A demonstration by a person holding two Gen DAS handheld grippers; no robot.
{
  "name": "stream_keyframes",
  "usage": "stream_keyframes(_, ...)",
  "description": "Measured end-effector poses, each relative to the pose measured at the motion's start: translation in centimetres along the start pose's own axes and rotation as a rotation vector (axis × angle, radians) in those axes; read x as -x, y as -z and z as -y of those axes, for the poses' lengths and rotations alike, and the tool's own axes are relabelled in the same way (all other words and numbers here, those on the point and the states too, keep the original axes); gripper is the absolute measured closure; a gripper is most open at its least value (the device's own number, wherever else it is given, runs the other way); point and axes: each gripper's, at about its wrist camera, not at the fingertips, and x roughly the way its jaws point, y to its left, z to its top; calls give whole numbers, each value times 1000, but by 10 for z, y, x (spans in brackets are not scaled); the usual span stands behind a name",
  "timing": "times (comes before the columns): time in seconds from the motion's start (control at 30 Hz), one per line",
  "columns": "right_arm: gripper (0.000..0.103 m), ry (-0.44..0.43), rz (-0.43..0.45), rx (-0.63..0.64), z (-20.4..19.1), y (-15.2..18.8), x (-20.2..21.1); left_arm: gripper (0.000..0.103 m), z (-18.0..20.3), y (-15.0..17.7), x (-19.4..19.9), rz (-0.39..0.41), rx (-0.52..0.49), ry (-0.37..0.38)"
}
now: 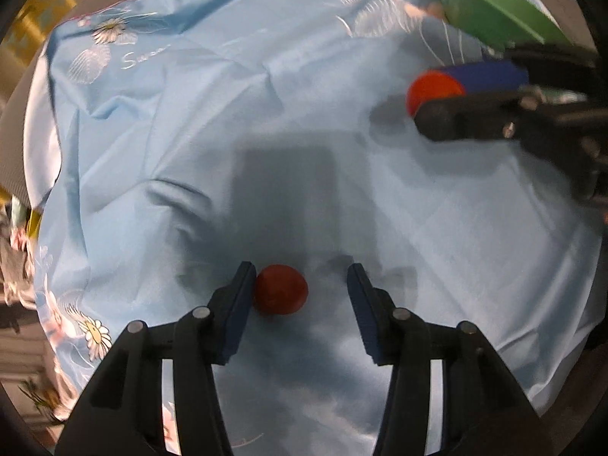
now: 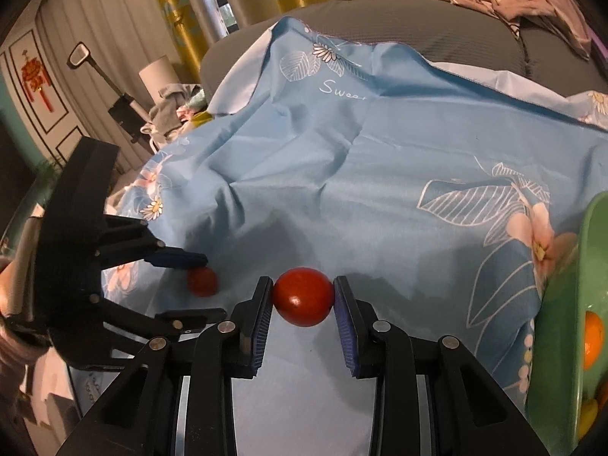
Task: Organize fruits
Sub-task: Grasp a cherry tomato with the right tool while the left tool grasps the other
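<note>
A red fruit (image 1: 280, 289) lies on the blue flowered cloth (image 1: 235, 121), between the fingers of the left tool (image 1: 302, 292). Its left pad touches the fruit; the right pad stands clear, so the jaws are apart with nothing gripped. Open cloth spreads ahead. The right tool (image 2: 303, 298) is clamped on a second red fruit (image 2: 303, 296), held off the cloth. At the cloth's right edge stands a green bowl (image 2: 558, 326) with an orange fruit (image 2: 592, 340) inside.
</note>
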Motion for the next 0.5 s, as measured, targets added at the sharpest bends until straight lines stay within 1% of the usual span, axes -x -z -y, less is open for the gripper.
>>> stream_keyframes(0.07,69,-4,-2,-6,1,2,1,55,-1,-1,0,-6,-5,7)
stream_keyframes(0.13,69,-4,-1,-9,3,4,3,62,-6,-1,-1,-6,15,42)
stream_keyframes(0.2,69,-4,1,-16,5,5,5,68,-13,0,-2,-4,58,86)
stream_keyframes(0.23,69,-3,2,-19,5,5,6,69,-14,2,-2,5,69,102)
stream_keyframes(0.3,69,-1,5,-22,7,7,9,74,-15,5,-2,18,82,115)
stream_keyframes(0.43,69,6,13,-28,7,8,13,76,-14,9,0,40,112,118)
stream_keyframes(0.5,69,6,17,-32,7,9,16,76,-12,10,0,54,145,115)
